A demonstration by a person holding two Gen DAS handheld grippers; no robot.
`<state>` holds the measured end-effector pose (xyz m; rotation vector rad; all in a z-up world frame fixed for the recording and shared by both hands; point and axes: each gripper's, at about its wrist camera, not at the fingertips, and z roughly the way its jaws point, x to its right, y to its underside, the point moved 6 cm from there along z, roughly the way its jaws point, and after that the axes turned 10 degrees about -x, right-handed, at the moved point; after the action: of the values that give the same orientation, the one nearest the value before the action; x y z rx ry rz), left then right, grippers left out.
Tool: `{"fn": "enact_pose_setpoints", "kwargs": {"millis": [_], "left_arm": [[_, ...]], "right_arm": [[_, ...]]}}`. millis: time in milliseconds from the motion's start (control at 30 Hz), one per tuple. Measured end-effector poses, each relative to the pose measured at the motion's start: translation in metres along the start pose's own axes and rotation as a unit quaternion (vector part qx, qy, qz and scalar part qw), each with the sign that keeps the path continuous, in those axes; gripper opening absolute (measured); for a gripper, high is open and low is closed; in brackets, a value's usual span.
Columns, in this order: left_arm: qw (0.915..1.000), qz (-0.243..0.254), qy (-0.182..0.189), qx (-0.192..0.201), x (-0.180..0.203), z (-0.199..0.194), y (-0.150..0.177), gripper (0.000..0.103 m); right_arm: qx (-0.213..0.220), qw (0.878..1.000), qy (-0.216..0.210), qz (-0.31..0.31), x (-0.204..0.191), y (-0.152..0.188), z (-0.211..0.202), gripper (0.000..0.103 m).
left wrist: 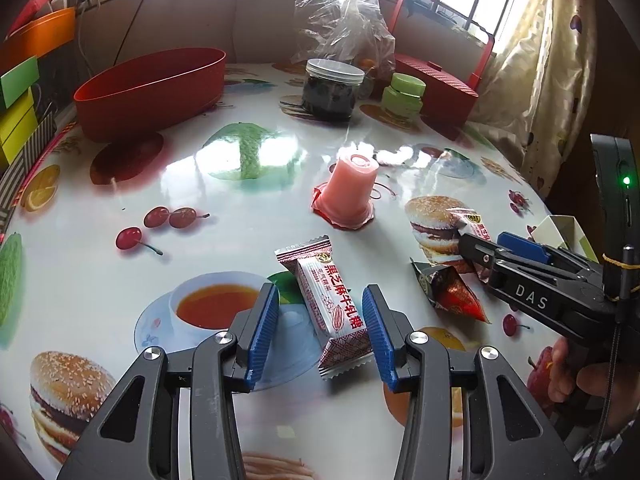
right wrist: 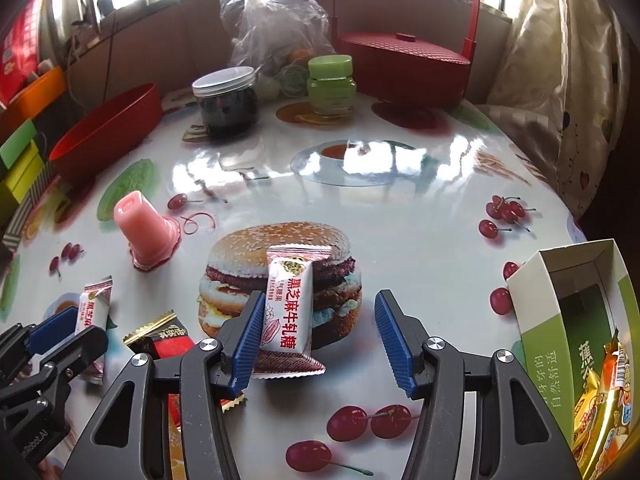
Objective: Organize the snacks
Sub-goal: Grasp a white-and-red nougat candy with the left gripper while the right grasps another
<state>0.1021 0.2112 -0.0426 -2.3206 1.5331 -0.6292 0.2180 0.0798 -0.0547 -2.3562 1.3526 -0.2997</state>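
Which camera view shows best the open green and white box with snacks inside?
The right wrist view. There the green and white box fills the right edge, its open top and the yellow snack packets inside visible. In the left wrist view only a small corner of the box shows behind the right gripper.

The bench (right wrist: 400,208) is shiny white with pictures of burgers and red cherries. The candy (left wrist: 332,304) wrapper is white with red writing. The jelly cup (left wrist: 348,192) is pink. The bowl (left wrist: 148,92) is red. The fingers (left wrist: 264,328) are blue.
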Motion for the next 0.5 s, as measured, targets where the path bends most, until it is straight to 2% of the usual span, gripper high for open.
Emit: {"fn": "enact_pose_setpoints", "kwargs": {"millis": [167,267,500], "left_arm": [[1.0,-0.006,-0.004,0.001,-0.004,-0.001,0.0,0.035],[1.0,-0.009,-0.002,0.002,-0.007,-0.001,0.0,0.033],[0.9999,-0.009,-0.005,0.002,-0.008,-0.002,0.002,0.023]], "right_arm": [[0.003,1.0,0.004,0.008,0.004,0.003,-0.003,0.04],[0.005,1.0,0.005,0.012,0.008,0.004,-0.005,0.031],[0.006,1.0,0.004,0.02,0.013,0.007,-0.008,0.023]]}}
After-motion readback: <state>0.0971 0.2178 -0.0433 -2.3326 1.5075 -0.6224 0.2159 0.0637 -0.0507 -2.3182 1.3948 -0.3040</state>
